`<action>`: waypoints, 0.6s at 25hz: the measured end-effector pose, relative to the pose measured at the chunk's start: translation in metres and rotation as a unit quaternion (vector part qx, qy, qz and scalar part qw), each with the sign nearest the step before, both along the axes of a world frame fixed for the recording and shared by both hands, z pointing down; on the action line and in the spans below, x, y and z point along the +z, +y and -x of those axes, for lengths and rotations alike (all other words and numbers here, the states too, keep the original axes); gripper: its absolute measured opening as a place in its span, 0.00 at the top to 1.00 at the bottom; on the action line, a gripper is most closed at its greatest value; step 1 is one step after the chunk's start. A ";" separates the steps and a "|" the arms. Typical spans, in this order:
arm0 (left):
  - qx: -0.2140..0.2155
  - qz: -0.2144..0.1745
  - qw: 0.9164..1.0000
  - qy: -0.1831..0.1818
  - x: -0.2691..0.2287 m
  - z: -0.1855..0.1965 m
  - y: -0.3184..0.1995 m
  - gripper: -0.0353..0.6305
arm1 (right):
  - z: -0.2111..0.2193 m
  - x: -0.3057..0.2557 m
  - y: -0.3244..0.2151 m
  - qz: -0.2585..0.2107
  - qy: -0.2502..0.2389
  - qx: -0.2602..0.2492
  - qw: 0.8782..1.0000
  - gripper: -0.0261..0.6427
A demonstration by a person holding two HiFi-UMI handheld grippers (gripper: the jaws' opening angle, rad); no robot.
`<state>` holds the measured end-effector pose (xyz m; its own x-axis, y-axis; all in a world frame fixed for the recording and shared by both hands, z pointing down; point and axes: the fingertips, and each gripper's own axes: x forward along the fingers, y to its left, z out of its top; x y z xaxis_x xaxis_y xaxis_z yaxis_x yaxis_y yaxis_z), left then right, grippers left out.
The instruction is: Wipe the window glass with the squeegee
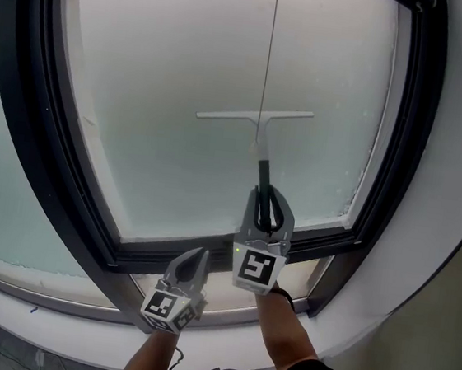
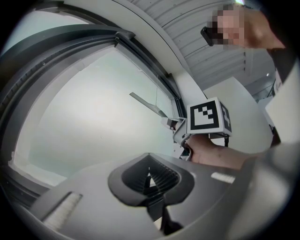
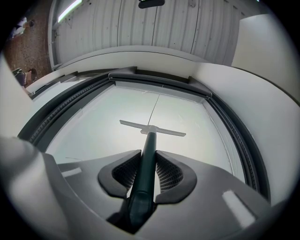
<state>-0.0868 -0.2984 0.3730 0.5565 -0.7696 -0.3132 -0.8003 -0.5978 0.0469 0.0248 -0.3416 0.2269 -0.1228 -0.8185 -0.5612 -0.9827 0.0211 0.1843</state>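
Note:
A squeegee (image 1: 257,118) with a pale blade and a dark handle (image 1: 263,175) lies flat against the frosted window glass (image 1: 181,116), blade level at mid-pane. My right gripper (image 1: 268,206) is shut on the handle's lower end, seen too in the right gripper view as squeegee (image 3: 152,129) and right gripper (image 3: 148,172). Down near the bottom frame my left gripper (image 1: 196,261) hangs shut with nothing in it; its own view shows the left gripper (image 2: 149,180) pads touching, the squeegee (image 2: 146,104) far off.
A dark window frame (image 1: 51,160) rings the pane, with a thick lower rail (image 1: 206,256). A thin cord (image 1: 271,44) hangs down the glass to the blade. White curved wall (image 1: 455,181) lies right of the frame, and a sill (image 1: 50,317) below.

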 end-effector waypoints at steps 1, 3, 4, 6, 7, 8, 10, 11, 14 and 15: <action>0.000 0.002 1.000 0.002 0.002 0.000 0.000 0.95 | 0.000 0.002 0.000 0.002 0.000 -0.001 1.000 0.82; 0.000 0.007 1.000 0.004 0.006 0.001 0.001 0.95 | 0.000 0.006 0.001 0.005 0.003 0.001 1.000 0.82; 0.000 0.009 1.000 0.004 0.007 0.001 0.001 0.95 | 0.000 0.008 0.001 0.005 0.005 0.002 1.000 0.82; 0.000 0.011 1.000 0.005 0.008 0.002 0.001 0.95 | 0.001 0.011 0.002 0.008 0.007 0.003 1.000 0.82; 0.000 0.013 1.000 0.004 0.009 0.003 0.001 0.95 | 0.001 0.013 0.002 0.009 0.007 0.004 1.000 0.82; 0.002 0.014 1.000 0.004 0.009 0.003 0.001 0.95 | 0.001 0.014 0.002 0.010 0.006 0.004 1.000 0.82; 0.005 0.017 1.000 0.001 0.013 0.002 0.003 0.95 | 0.002 0.017 0.003 0.011 0.006 0.005 1.000 0.82; 0.006 0.018 1.000 0.001 0.014 0.002 0.003 0.95 | 0.002 0.019 0.003 0.012 0.006 0.006 1.000 0.82; 0.001 0.022 1.000 0.000 0.020 0.003 0.002 0.95 | 0.003 0.028 0.005 0.018 0.008 0.006 1.000 0.82; -0.001 0.024 1.000 0.001 0.022 0.003 0.001 0.95 | 0.003 0.031 0.005 0.021 0.008 0.007 1.000 0.82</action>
